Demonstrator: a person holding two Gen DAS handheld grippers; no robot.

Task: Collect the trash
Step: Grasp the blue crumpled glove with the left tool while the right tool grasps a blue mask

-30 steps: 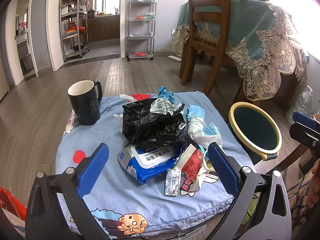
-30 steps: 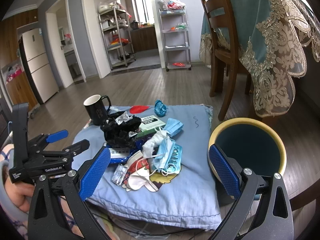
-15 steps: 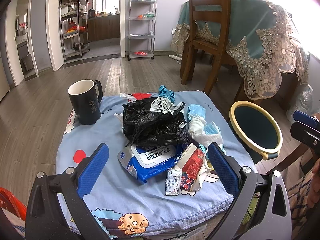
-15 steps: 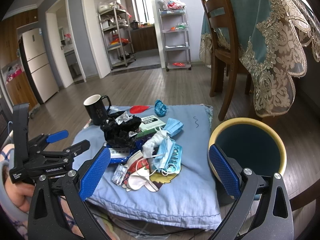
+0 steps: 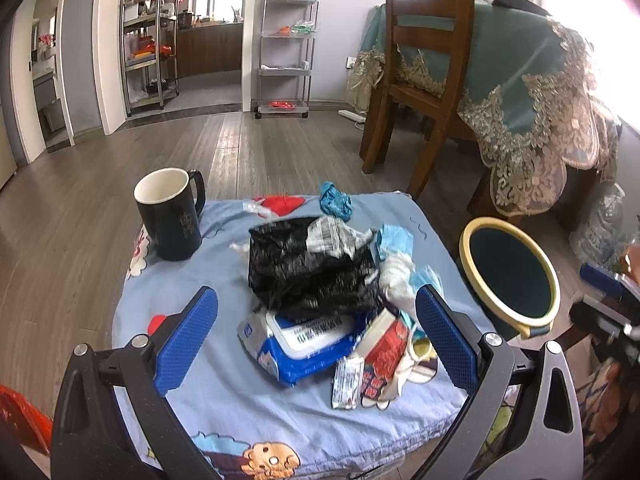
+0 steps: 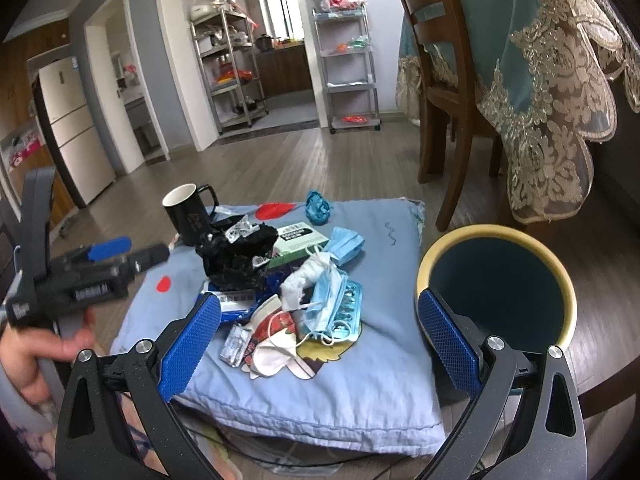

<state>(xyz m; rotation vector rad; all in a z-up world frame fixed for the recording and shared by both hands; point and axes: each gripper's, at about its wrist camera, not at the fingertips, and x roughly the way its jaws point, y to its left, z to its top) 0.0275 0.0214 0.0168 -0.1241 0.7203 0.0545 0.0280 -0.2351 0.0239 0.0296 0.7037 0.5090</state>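
A pile of trash lies on a blue cushion (image 5: 224,392): a crumpled black plastic bag (image 5: 308,276), a blue wet-wipes pack (image 5: 304,340), a red wrapper (image 5: 384,356), a small foil sachet (image 5: 346,378), blue face masks (image 6: 332,300) and a white tissue (image 6: 298,284). A yellow-rimmed bin (image 5: 510,276) stands right of the cushion; it also shows in the right wrist view (image 6: 496,284). My left gripper (image 5: 316,332) is open and empty, just before the pile. My right gripper (image 6: 318,344) is open and empty, near the cushion's front edge.
A black mug (image 5: 170,216) stands at the cushion's back left. A blue crumpled scrap (image 5: 335,200) and a red scrap (image 5: 280,204) lie at the back. A wooden chair (image 5: 424,76) and a draped table (image 5: 540,92) stand behind right. Wooden floor surrounds the cushion.
My left gripper has moved forward toward the pile, which now looks closer and blurred. My right gripper has barely moved.
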